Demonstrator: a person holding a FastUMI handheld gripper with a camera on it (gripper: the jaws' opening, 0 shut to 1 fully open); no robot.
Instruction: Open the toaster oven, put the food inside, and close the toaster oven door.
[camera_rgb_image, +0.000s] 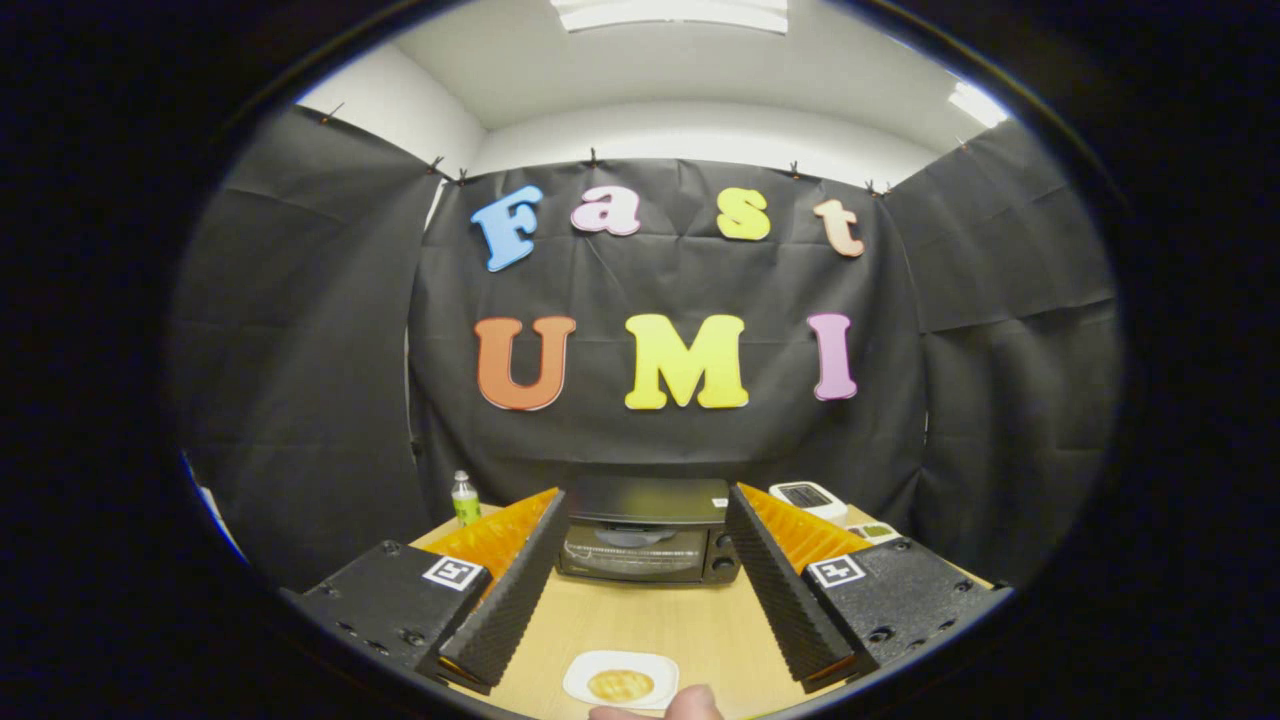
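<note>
1. We see a wooden table (640, 620) that fills the near part of the scene.
2. The toaster oven (648, 530) sits at the far side of the table, beyond the fingers. Its door looks shut, so we think opening it is not done yet.
3. Our gripper (640, 590) is wide open and holds nothing. Its two fingers stand apart, one left and one right.
4. A white plate (578, 678) lies on the near side of the table, between the fingers.
5. The food (620, 685), a small round golden thing, rests on the plate. It is not in the oven yet.
6. A fingertip (693, 703) shows just beside the plate.
7. A small bottle (464, 499) stands far left.
8. We think every step is left to do.
</note>
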